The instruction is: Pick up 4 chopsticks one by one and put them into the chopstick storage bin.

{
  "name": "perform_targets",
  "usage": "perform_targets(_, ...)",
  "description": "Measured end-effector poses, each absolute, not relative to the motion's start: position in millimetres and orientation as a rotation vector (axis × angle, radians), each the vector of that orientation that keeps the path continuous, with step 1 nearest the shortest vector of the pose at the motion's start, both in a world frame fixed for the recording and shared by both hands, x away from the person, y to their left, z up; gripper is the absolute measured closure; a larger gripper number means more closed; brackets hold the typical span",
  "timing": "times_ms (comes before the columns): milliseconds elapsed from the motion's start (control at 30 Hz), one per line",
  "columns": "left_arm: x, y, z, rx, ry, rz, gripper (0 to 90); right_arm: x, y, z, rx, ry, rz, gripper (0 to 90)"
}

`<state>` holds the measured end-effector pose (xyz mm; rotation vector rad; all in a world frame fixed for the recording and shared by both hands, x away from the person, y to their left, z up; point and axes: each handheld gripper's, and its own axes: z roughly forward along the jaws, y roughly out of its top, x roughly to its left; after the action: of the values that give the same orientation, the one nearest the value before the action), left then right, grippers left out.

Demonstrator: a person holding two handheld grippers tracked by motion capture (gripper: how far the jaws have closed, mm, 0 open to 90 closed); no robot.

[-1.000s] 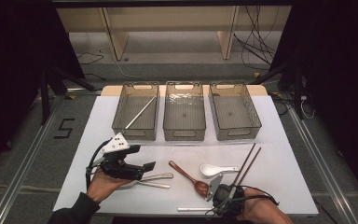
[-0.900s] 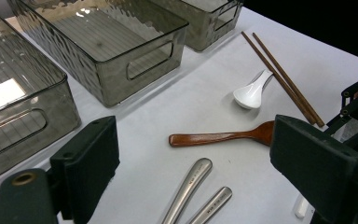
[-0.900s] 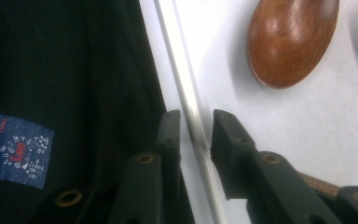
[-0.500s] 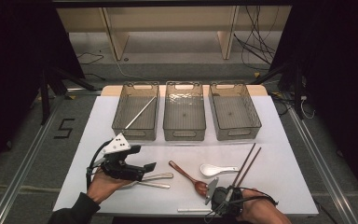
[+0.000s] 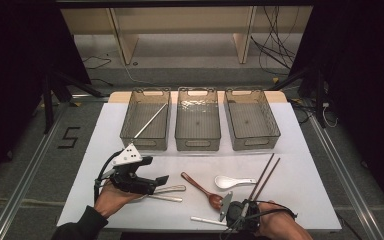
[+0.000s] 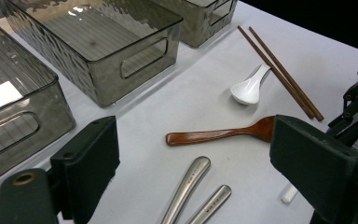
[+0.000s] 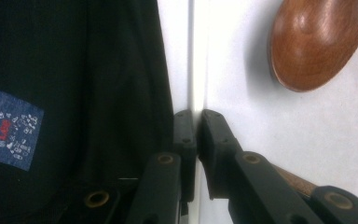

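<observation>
- My right gripper (image 5: 228,216) has just pinched its jaws tight on the white chopstick (image 5: 207,220) at the table's near edge, right beside the wooden spoon (image 5: 202,186).
- Left gripper (image 5: 161,178) hangs wide open, nothing held, over two steel handles (image 6: 189,183).
- White table (image 5: 300,165), dark room around it.
- Three clear bins (image 5: 197,120); the left one has one pale chopstick (image 5: 149,121) in it.

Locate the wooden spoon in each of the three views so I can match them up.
High view: wooden spoon lies near the front edge, centre, bowl toward the right gripper.
Left gripper view: centre right, handle pointing left, bowl partly behind the right-hand jaw.
Right gripper view: only its bowl, top right.
Shared landmark: the white stick near the bowl, pinched by the right gripper.
</observation>
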<state>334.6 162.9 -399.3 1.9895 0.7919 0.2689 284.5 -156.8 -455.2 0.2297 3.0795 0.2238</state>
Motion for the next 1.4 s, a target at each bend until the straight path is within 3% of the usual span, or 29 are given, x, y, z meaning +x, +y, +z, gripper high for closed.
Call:
perform_targets(1000, 316, 95, -420, 2.33, 0.402, 0.033, 19.7, 285, -154, -416, 0.245, 2.98, 0.455, 85.5)
perform_targets(1400, 305, 73, -425, 2.451, 0.198, 0.046, 36.0, 279, -147, -411, 0.191, 2.967, 0.487, 85.5)
